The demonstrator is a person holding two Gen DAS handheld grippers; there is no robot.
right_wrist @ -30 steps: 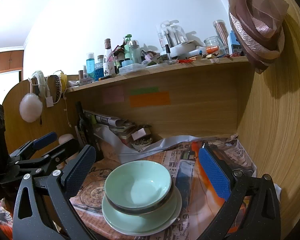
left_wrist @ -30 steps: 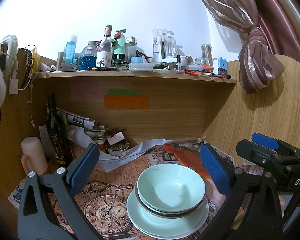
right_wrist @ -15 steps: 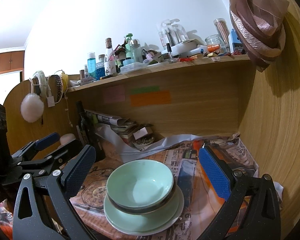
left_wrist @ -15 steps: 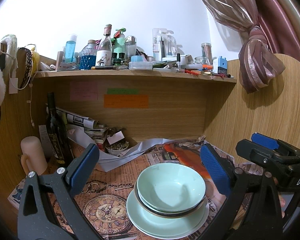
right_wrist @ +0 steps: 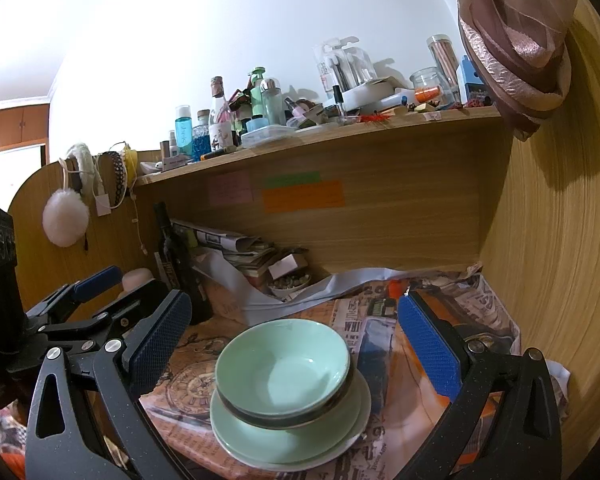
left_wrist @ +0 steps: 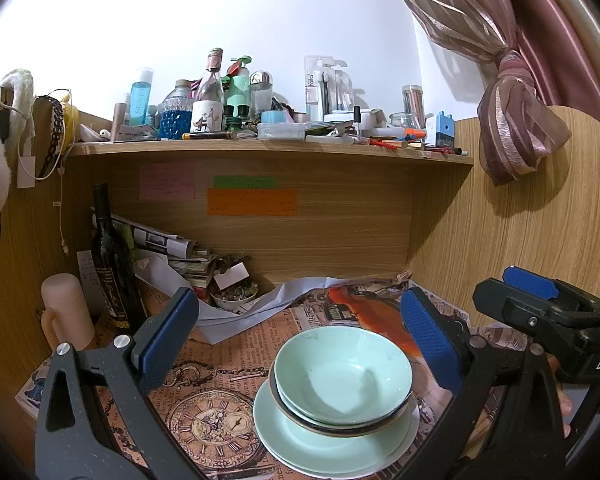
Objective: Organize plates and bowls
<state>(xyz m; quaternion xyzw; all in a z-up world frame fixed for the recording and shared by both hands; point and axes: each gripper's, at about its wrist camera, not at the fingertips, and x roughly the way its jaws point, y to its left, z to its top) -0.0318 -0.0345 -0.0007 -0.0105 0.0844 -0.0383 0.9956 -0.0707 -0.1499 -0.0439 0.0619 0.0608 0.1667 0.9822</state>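
The bowls [left_wrist: 342, 376] sat nested on the plates [left_wrist: 336, 440] near the tabletop's [left_wrist: 220, 380] front edge; stacking looked done. My left hand-held gripper [left_wrist: 300, 340] and right hand-held gripper [right_wrist: 296, 344] were both spread, empty.

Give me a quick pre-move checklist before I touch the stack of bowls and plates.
1. Left claw open, empty: ok.
2. Right claw open, empty: ok.
3. Green bowls nested, sitting level on the plates: ok.
4. Plates flat on the newspaper-covered desk: ok.
5. Free desk space for sorting: not ok; dark bottle and paper pile crowd the back left.
6. Exact count of bowls and plates: cannot tell.
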